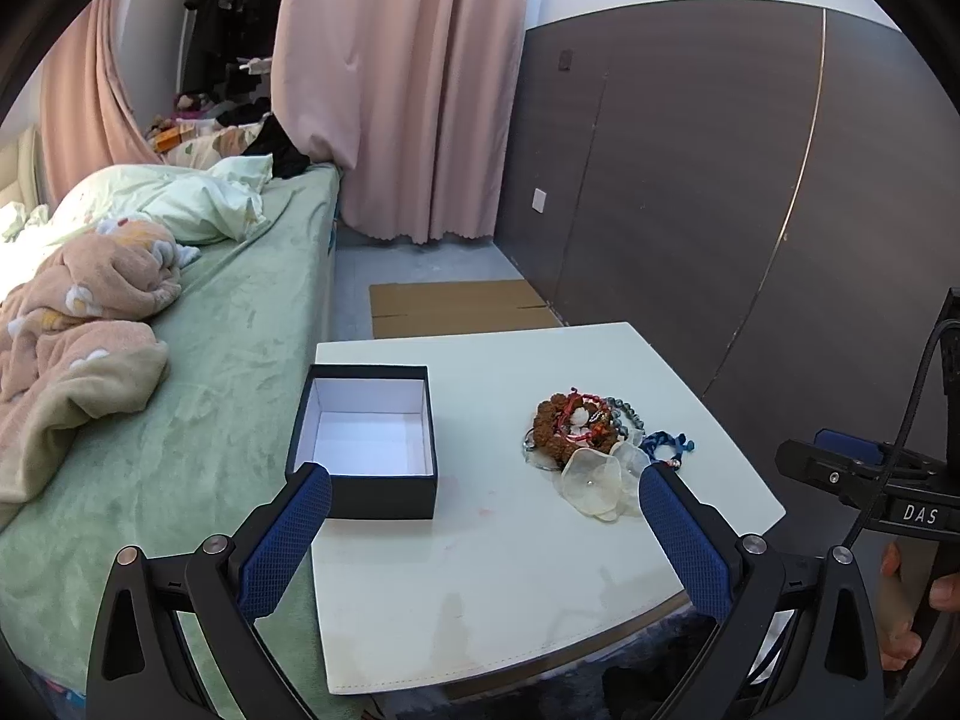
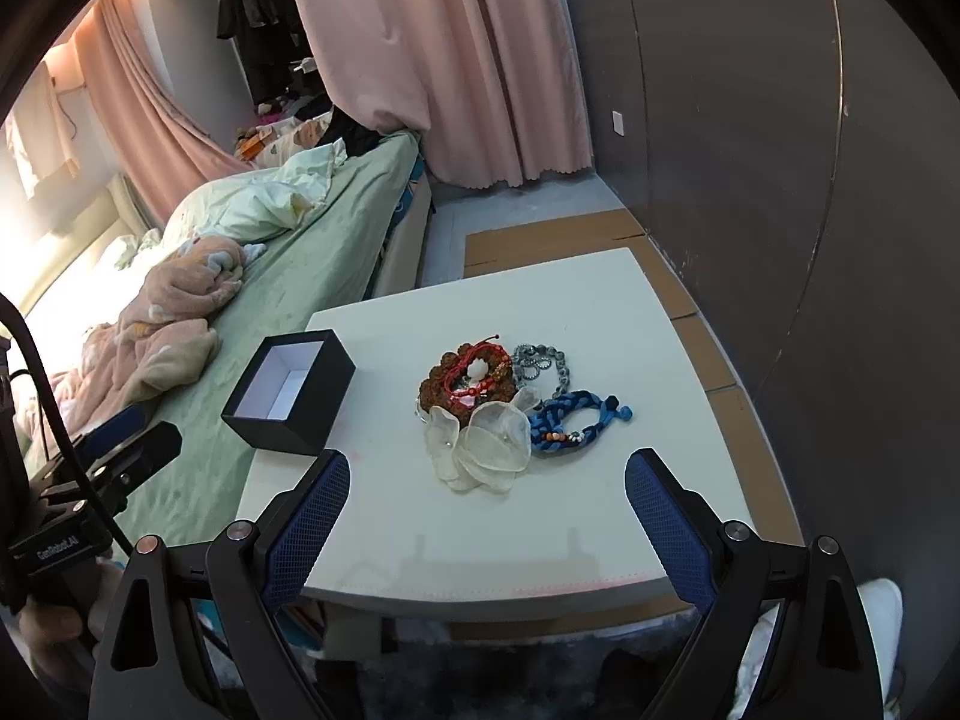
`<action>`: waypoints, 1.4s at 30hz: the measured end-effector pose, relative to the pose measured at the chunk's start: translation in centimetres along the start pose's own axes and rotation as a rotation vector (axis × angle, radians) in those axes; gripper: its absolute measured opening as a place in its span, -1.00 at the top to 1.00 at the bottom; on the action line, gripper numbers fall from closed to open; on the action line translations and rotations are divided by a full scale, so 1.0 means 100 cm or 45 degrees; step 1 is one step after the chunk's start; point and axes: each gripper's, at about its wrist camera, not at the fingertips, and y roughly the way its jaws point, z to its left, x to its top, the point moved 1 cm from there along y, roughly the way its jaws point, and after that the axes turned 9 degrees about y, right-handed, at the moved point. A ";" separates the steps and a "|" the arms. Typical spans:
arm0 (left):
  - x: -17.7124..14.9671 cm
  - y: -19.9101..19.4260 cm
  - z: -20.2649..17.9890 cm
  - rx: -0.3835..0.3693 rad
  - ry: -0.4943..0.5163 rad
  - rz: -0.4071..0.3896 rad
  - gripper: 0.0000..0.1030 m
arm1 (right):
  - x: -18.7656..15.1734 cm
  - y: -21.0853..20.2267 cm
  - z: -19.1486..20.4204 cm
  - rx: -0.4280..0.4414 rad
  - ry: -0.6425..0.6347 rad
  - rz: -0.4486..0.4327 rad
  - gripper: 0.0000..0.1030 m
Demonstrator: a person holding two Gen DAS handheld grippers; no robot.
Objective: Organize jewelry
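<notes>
The jewelry pile (image 2: 495, 405) lay at the frame's centre on the white desk (image 2: 630, 324), its long axis running from the brown bead bracelet (image 2: 438, 387) at left to the blue braided cord (image 2: 570, 420) at right. An open dark box (image 2: 288, 390) (its inside white) stood left of it, apart. Both the left hand-held gripper (image 1: 483, 492) and right hand-held gripper (image 2: 487, 480) hung spread wide, pinching nothing.

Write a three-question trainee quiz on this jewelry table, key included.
1. True or false: the black box already holds a bracelet.
2. Which piece lies nearest the right gripper? A) grey bead bracelet B) translucent petal flower C) brown bead bracelet
3. Fill in: the blue braided bracelet lies on the white ____.

Key: 1 false; 2 B; 3 table.
</notes>
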 end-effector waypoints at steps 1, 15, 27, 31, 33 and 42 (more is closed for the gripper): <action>0.001 0.000 0.000 -0.004 0.000 -0.003 -0.99 | 0.001 0.000 0.000 0.000 0.001 -0.002 -0.82; -0.002 0.002 -0.003 0.000 -0.005 -0.034 -0.99 | 0.003 -0.001 -0.004 -0.003 0.014 -0.036 -0.82; -0.005 0.001 0.000 -0.020 -0.010 -0.055 -0.99 | 0.006 -0.001 -0.008 -0.035 0.026 -0.047 -0.82; -0.004 0.000 -0.002 -0.028 -0.008 -0.060 -0.99 | 0.007 -0.004 -0.010 -0.038 0.027 -0.055 -0.82; -0.004 0.000 -0.003 -0.032 -0.006 -0.059 -0.99 | 0.007 -0.006 -0.011 -0.039 0.030 -0.057 -0.82; -0.003 -0.002 -0.007 -0.032 -0.011 -0.068 -0.99 | 0.008 -0.009 -0.009 -0.035 0.018 -0.064 -0.82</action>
